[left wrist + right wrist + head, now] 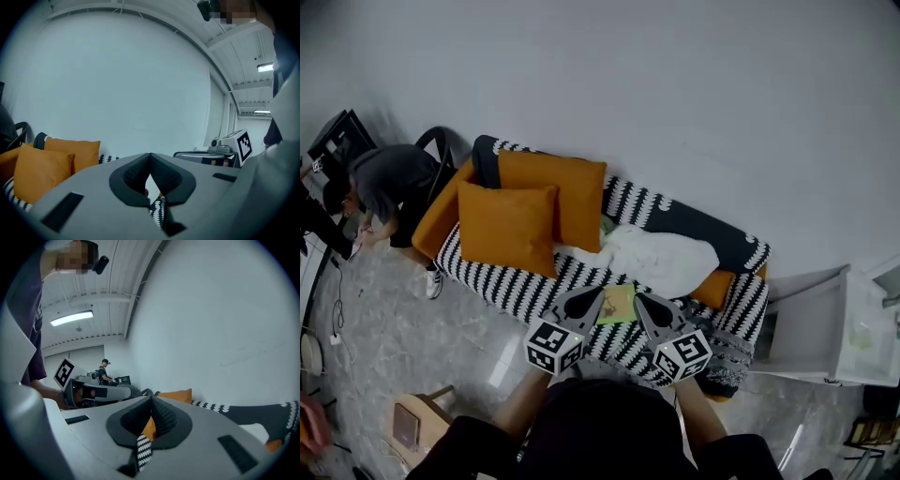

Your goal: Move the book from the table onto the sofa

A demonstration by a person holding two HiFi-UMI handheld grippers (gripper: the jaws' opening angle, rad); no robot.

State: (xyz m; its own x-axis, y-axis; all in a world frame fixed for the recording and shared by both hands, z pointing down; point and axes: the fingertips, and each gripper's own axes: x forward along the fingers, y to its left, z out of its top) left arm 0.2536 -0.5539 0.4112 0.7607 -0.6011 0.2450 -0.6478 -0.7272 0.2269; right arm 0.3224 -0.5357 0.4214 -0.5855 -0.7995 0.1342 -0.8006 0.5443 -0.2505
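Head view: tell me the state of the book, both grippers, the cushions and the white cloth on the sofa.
Book: lying flat on the sofa seat, not held.
Left gripper: shut, empty, beside the book.
Right gripper: shut, empty, on the book's other side.
Cushions: two, propped upright against the backrest.
White cloth: crumpled on the seat.

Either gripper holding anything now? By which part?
Nothing held: left gripper and right gripper are shut, empty. The thin yellow-green book lies on the black-and-white striped sofa.
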